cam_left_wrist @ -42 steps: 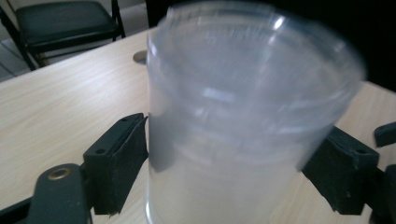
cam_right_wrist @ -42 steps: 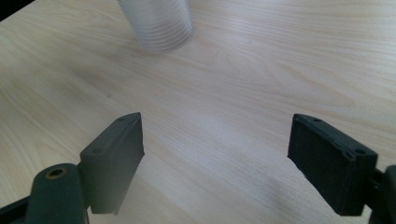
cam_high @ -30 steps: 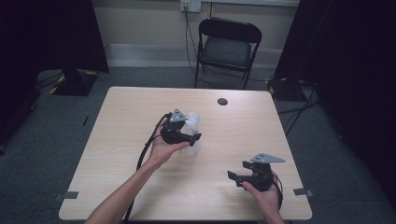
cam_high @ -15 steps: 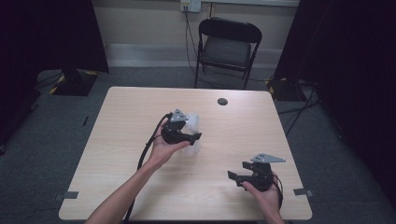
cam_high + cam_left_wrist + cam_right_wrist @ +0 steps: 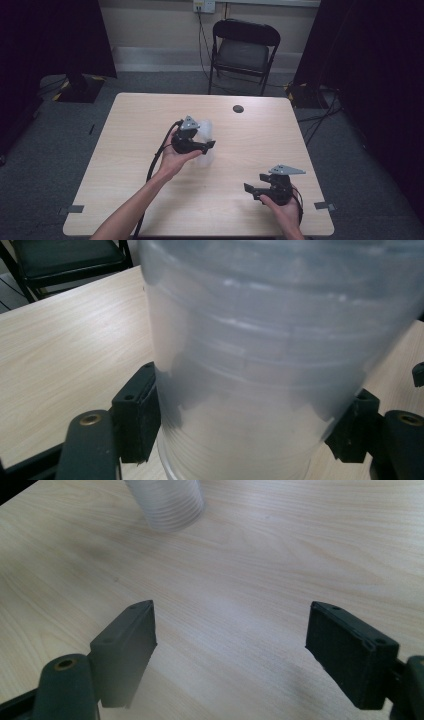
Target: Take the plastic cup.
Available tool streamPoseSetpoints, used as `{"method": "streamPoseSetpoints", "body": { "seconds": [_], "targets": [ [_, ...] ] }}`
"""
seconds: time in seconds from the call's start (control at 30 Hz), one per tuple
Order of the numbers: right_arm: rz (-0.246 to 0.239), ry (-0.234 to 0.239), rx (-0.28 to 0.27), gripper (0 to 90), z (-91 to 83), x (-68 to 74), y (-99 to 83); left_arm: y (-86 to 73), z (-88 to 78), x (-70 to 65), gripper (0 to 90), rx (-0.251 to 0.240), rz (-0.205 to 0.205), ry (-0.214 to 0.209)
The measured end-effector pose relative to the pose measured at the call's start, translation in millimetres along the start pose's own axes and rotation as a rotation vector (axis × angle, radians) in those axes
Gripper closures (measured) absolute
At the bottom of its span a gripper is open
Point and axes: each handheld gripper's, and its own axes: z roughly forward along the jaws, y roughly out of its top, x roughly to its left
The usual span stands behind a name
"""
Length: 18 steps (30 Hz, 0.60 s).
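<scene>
Left gripper [image 5: 250, 435] view: jaws just closed onto cup stack [image 5: 280, 355], pads touching, translucent, ribbed rims. High view: right gripper [image 5: 260, 189] released, well apart from the stack.

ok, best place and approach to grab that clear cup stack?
Take the cup stack low on its ribbed side wall, fingers level on opposite sides, as the left gripper has it. The stack stands upright and is round, so a side approach looks safest.

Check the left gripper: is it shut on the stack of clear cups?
Shut on it. Both pads of the left gripper press the sides of the stack of clear cups; its jaws have just been closing.
</scene>
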Motion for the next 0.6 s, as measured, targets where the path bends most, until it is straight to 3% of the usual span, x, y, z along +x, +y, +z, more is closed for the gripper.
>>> {"method": "streamPoseSetpoints", "body": {
  "seconds": [0.6],
  "targets": [
    [-0.005,-0.015,-0.01,20.3,-1.9,-3.3,-2.6,5.3,-5.4,-0.6,30.1,-0.043,-0.027,-0.019]
  ]
}}
